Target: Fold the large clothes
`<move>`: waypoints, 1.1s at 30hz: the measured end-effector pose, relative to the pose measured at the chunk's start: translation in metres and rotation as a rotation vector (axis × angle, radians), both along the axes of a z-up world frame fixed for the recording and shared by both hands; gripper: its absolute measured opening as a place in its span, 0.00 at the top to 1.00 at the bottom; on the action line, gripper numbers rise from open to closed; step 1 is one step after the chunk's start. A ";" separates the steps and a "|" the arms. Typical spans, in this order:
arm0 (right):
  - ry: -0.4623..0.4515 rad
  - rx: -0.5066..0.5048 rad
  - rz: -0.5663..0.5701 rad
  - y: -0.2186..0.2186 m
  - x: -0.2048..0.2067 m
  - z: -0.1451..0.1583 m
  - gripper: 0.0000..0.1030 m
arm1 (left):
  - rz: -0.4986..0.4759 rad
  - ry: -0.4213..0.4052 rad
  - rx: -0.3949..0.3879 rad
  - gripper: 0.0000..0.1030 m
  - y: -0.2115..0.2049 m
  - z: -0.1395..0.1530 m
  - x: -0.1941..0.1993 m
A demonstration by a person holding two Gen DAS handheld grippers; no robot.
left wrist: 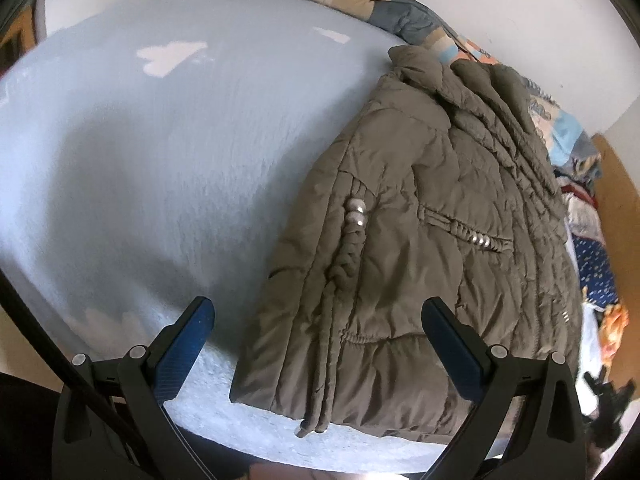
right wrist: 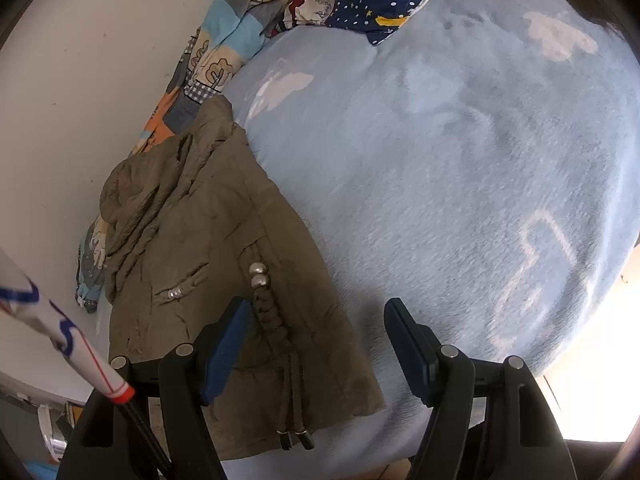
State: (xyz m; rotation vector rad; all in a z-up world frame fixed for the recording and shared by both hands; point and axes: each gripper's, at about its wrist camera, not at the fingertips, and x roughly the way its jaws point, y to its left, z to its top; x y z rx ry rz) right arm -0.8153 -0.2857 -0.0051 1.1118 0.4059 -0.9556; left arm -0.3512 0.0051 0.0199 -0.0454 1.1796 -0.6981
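Your left gripper (left wrist: 318, 314) and your right gripper (right wrist: 316, 316) both stand wide open above the jacket (left wrist: 420, 240) and hold nothing. The folded jacket lies on the blue blanket (left wrist: 160, 140), its far edge hidden against the patterned bedding (right wrist: 224, 40).

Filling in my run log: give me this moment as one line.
jacket: folded, on blue blanket | left tool: open, over hem | right tool: open, over hem edge | nothing held
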 end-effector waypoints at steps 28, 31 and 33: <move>-0.253 0.197 0.001 0.004 0.001 -0.039 0.17 | 0.046 0.250 -0.124 0.00 0.023 -0.027 -0.015; -0.251 0.201 0.020 0.011 0.010 -0.042 0.17 | 0.007 0.240 -0.123 0.03 0.016 -0.028 -0.026; -0.247 0.192 0.034 0.016 0.017 -0.042 0.17 | -0.019 0.220 -0.122 0.06 0.009 -0.026 -0.032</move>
